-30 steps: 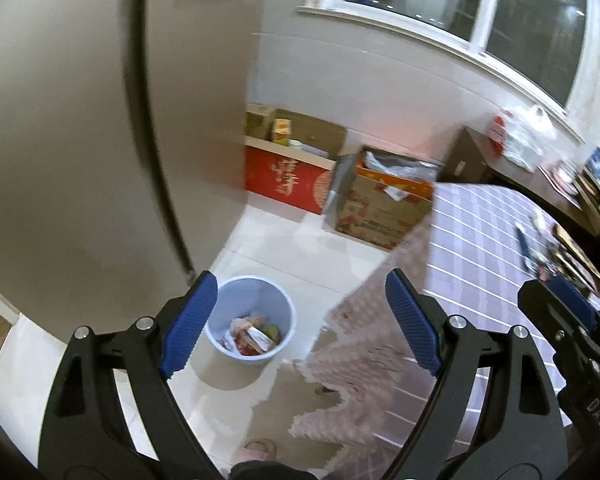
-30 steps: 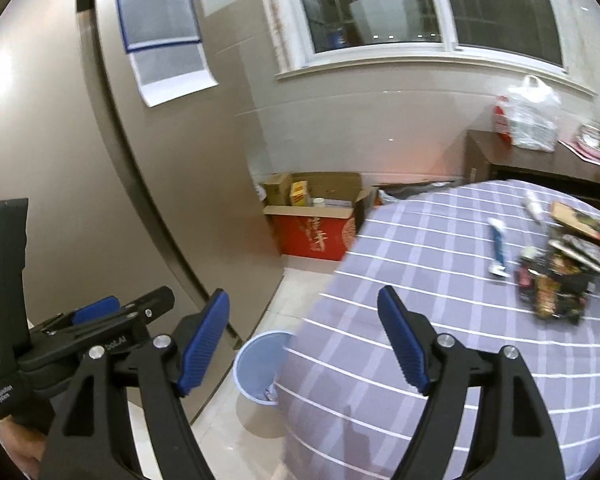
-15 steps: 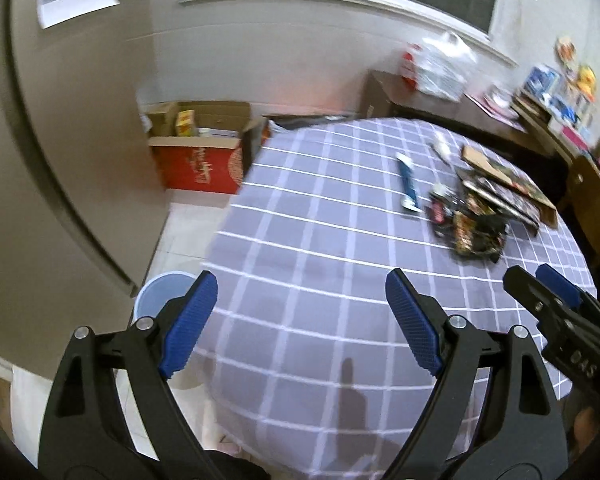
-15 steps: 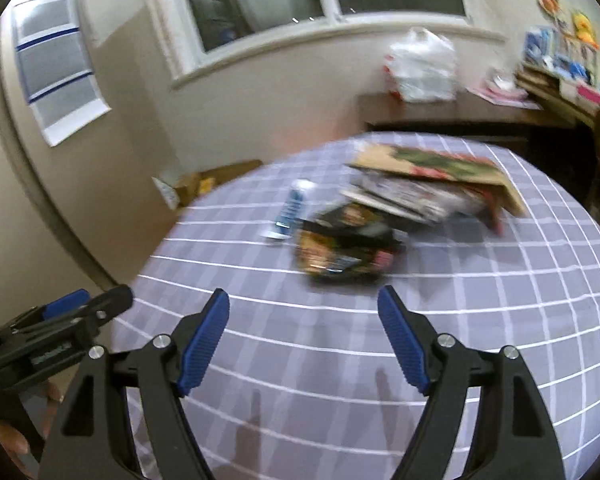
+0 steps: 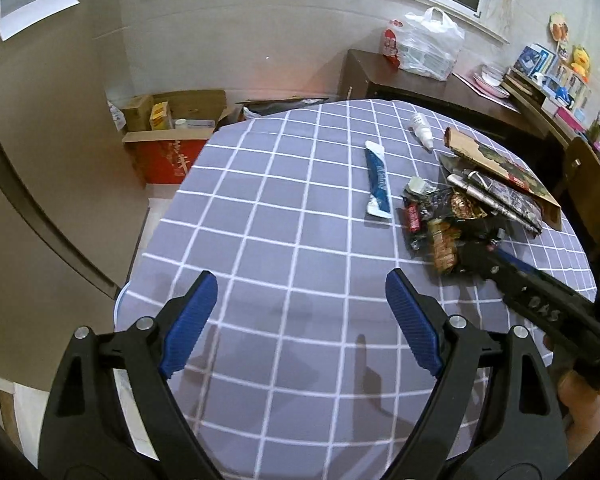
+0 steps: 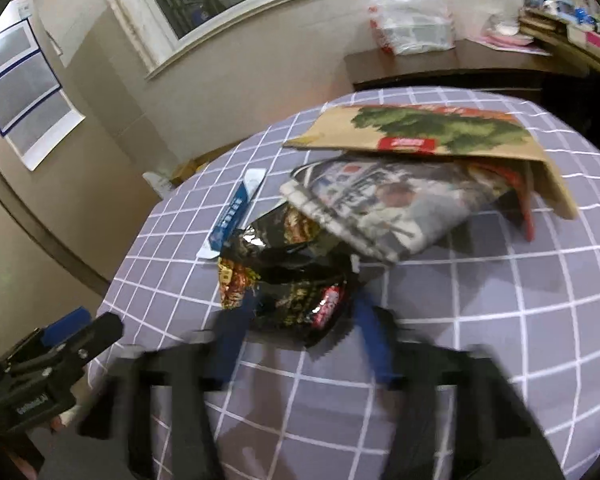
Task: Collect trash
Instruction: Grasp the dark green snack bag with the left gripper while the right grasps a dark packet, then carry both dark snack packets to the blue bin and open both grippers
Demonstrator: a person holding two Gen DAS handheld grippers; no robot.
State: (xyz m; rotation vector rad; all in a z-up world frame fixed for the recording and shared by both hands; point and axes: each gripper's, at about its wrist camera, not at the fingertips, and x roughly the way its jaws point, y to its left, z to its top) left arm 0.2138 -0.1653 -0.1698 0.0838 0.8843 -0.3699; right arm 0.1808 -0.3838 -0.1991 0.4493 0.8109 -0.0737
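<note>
Trash is lying in a loose heap on the right half of the round table (image 5: pixel 284 216), which is wearing a grey checked cloth. Working from the left: red cardboard boxes (image 5: pixel 168 152) are sitting on the floor against the wall, beyond the table's far left edge. The left gripper (image 5: pixel 300 312) is hanging over bare cloth near the front edge, its jaws standing wide apart and gripping nothing. A blue and white tube (image 5: pixel 378 182) is lying flat toward the middle, just left of the heap, with a small white bottle (image 5: pixel 422 126) beyond it. Next, the black crumpled snack wrapper (image 6: pixel 292 280) is forming the near end of the heap, partly tucked under a glossy printed packet (image 6: pixel 384 204), which is itself lying beneath a flattened brown carton (image 6: pixel 428 132). The right gripper (image 6: pixel 300 312) is reaching into the wrapper's near edge; its jaws are closing with the wrapper between them, though blur is obscuring whether the blue pads are pressing on it yet. A white plastic bag (image 5: pixel 428 44) is resting on the dark sideboard behind
</note>
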